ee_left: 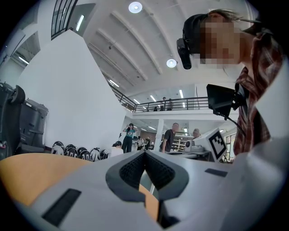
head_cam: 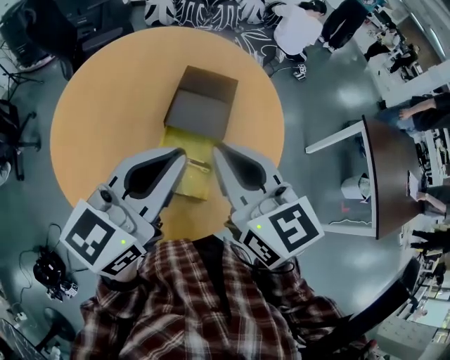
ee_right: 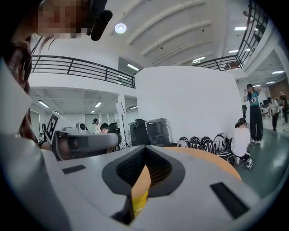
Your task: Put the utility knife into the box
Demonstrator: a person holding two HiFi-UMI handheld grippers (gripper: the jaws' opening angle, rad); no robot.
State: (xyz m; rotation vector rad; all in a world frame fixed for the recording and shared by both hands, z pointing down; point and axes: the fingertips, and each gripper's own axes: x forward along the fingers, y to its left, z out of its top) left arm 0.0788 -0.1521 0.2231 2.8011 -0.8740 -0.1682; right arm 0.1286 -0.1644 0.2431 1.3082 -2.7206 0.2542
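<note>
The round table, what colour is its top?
The table top is orange-yellow, seen best in the head view.

Bright, even indoor light from overhead. Left gripper view: round white ceiling lamp point(ee_left: 135, 6) at 12 o'clock blown out w/ glare. Right gripper view: similar round ceiling spot point(ee_right: 120, 28) at 11 o'clock. Head view: glossy grey floor point(head_cam: 323, 84) shows pale reflections at 2 o'clock. Round orange surface point(head_cam: 105, 105) evenly lit, shadows soft & faint. Open brown cardboard box point(head_cam: 200, 105) dark inside. All 3 views fisheye: straight lines bend near edges, corners vignette to black.
</note>
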